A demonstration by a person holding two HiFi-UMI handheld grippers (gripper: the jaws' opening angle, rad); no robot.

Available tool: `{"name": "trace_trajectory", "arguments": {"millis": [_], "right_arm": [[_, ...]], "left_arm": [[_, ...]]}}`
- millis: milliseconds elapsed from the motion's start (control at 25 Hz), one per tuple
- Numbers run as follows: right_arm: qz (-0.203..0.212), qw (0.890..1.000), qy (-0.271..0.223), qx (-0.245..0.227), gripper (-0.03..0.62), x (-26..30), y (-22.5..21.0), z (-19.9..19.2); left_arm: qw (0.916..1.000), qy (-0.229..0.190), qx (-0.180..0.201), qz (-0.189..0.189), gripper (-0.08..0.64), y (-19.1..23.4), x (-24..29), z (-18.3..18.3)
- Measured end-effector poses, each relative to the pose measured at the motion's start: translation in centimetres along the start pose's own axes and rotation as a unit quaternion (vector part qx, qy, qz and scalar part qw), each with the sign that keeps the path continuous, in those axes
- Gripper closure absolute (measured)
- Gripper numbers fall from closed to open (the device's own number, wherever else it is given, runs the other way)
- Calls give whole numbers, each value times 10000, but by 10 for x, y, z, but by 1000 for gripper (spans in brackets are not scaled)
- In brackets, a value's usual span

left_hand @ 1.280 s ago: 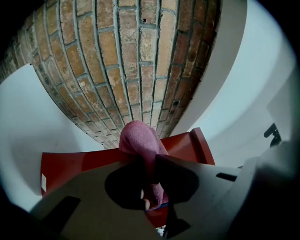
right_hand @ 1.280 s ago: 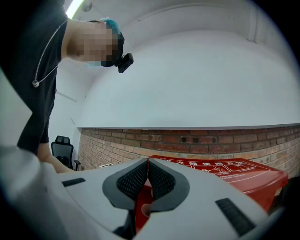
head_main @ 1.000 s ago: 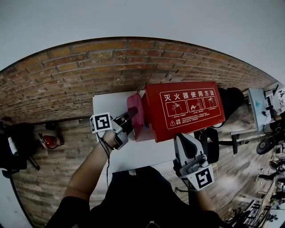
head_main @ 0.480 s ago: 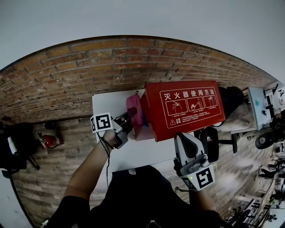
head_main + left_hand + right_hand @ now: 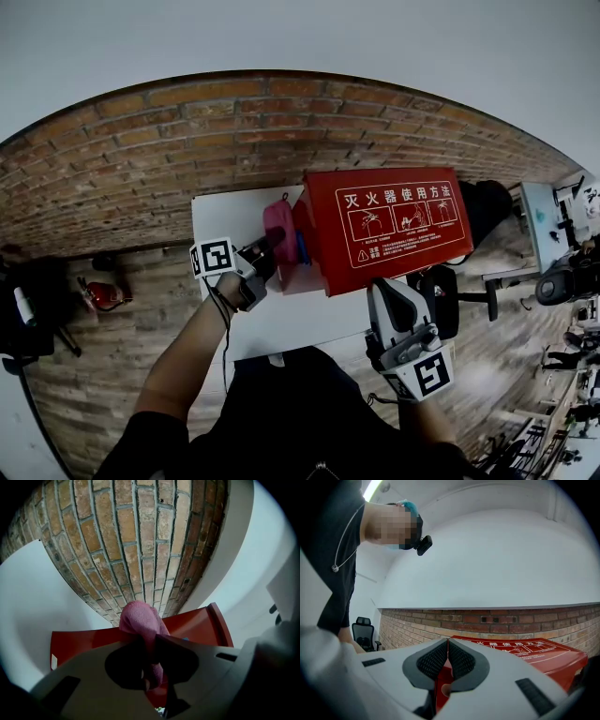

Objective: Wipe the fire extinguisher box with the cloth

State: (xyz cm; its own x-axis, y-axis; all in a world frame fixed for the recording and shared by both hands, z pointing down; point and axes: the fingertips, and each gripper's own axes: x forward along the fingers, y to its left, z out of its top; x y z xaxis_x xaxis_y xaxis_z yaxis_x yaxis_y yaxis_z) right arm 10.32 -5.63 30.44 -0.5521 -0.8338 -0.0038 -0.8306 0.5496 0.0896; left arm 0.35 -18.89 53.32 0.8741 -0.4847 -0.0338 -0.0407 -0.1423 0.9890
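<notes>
**Wiping step, at the box's left end.** The left tongs (image 5: 270, 247) are clamped on a bunched pink terry cloth (image 5: 278, 228). The cloth lies against the left end face of the red rectangular metal fire extinguisher box (image 5: 394, 230). The box rests on the white tabletop (image 5: 281, 323) before a brick wall (image 5: 141, 159). The right tongs (image 5: 386, 298) are closed on nothing, just beside the box's near edge; whether they touch it cannot be told. The next move probably calls for drawing the cloth along that face or up onto the printed lid, pressing without shifting the box.
</notes>
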Motion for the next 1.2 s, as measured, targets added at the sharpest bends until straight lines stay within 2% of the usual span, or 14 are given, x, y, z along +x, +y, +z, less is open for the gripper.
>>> {"name": "trace_trajectory", "arguments": {"millis": [1200], "right_arm": [[-62, 10000, -53, 15, 571, 6, -2, 4]], "left_arm": [[9992, 80, -80, 391, 469, 57, 0, -6]]}}
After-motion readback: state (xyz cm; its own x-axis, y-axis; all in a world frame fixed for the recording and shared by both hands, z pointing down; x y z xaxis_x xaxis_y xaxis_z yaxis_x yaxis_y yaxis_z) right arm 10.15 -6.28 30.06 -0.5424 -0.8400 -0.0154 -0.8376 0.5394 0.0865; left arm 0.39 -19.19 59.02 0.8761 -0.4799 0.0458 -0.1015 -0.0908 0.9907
